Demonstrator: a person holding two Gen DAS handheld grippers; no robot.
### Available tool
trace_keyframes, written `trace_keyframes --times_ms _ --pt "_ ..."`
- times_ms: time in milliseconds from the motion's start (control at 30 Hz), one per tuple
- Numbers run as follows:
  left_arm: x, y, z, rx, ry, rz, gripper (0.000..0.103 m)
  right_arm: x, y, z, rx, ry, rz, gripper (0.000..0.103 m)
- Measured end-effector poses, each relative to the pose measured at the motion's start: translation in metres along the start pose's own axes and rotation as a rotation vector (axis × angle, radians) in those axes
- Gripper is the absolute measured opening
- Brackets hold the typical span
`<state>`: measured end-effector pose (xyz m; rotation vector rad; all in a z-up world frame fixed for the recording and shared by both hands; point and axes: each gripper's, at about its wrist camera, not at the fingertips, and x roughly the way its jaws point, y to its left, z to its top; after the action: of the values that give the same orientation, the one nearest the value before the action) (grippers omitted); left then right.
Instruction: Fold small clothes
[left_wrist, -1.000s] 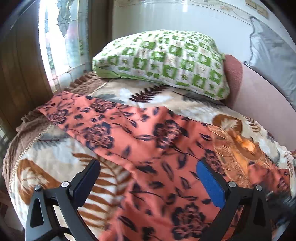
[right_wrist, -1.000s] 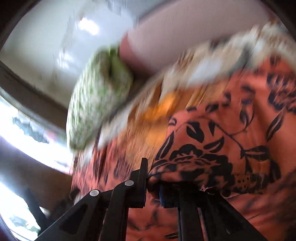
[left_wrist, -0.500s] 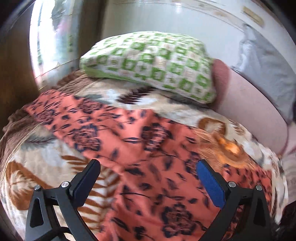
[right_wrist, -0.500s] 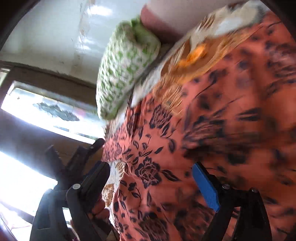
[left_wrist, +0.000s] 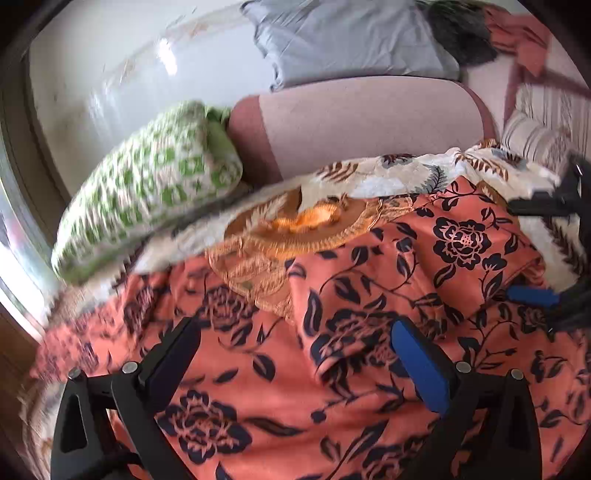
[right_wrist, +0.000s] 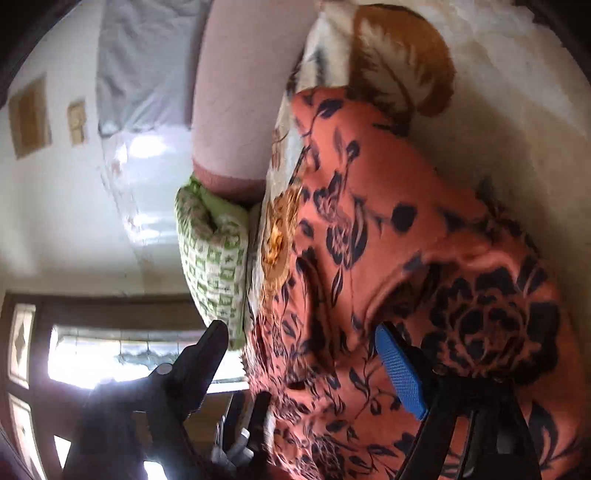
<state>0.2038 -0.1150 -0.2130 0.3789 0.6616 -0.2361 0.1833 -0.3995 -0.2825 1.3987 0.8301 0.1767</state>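
Note:
An orange garment with dark floral print (left_wrist: 369, 314) lies spread on the leaf-patterned blanket (left_wrist: 399, 170), with one part folded over the rest and a gold embroidered neckline (left_wrist: 295, 229) showing. My left gripper (left_wrist: 295, 354) is open just above the cloth, holding nothing. My right gripper (right_wrist: 299, 354) is open beside the garment (right_wrist: 424, 258), empty. The right gripper also shows at the right edge of the left wrist view (left_wrist: 554, 251).
A green-and-white checked pillow (left_wrist: 155, 184) lies at the bed's head. A pink padded headboard (left_wrist: 354, 122) stands behind it, with a grey cloth (left_wrist: 343, 40) above. A window (right_wrist: 110, 354) is to the left.
My right gripper let go of the garment fold and opened. The left gripper swung right, staying open. A folded part of the garment now lies over the rest.

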Motion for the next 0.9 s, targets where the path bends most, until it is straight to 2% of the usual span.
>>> trace_keyframes --times_ms 67,233,300,367,467,533,567,667,733,767,900 --pt "0.005 -0.007 0.000 0.031 -0.006 0.000 0.103 0.001 0.000 0.003 0.008 -0.003 -0.011 0.084" --pt "0.026 -0.019 -0.005 0.089 0.078 -0.036 0.103 -0.001 -0.012 0.007 0.052 0.014 -0.033 0.078" --pt "0.032 -0.016 -0.007 0.072 0.103 -0.063 0.102 -0.004 -0.013 0.007 0.054 0.014 -0.028 0.078" --pt "0.039 -0.008 -0.006 0.023 0.127 -0.104 0.096 0.000 -0.009 0.005 0.053 0.012 -0.027 0.078" --pt "0.046 0.001 -0.007 -0.022 0.159 -0.149 0.080 0.000 -0.011 0.005 0.056 0.012 -0.035 0.078" --pt "0.046 0.001 -0.006 -0.020 0.167 -0.201 0.059 0.002 -0.011 0.004 0.060 0.010 -0.035 0.078" --pt "0.041 0.001 -0.005 -0.012 0.167 -0.251 0.058 0.002 -0.011 0.004 0.060 0.010 -0.032 0.078" --pt "0.028 -0.002 -0.004 0.042 0.149 -0.290 0.059 0.003 -0.011 0.006 0.061 0.010 -0.022 0.078" --pt "0.024 -0.003 -0.005 0.057 0.146 -0.297 0.073 0.004 -0.012 0.006 0.062 0.012 -0.026 0.078" --pt "0.024 -0.003 -0.006 0.053 0.149 -0.298 0.075 0.005 -0.013 0.006 0.062 0.012 -0.031 0.078" --pt "0.034 -0.004 -0.009 0.063 0.179 -0.280 0.076 0.008 -0.012 0.007 0.057 0.014 -0.039 0.078"
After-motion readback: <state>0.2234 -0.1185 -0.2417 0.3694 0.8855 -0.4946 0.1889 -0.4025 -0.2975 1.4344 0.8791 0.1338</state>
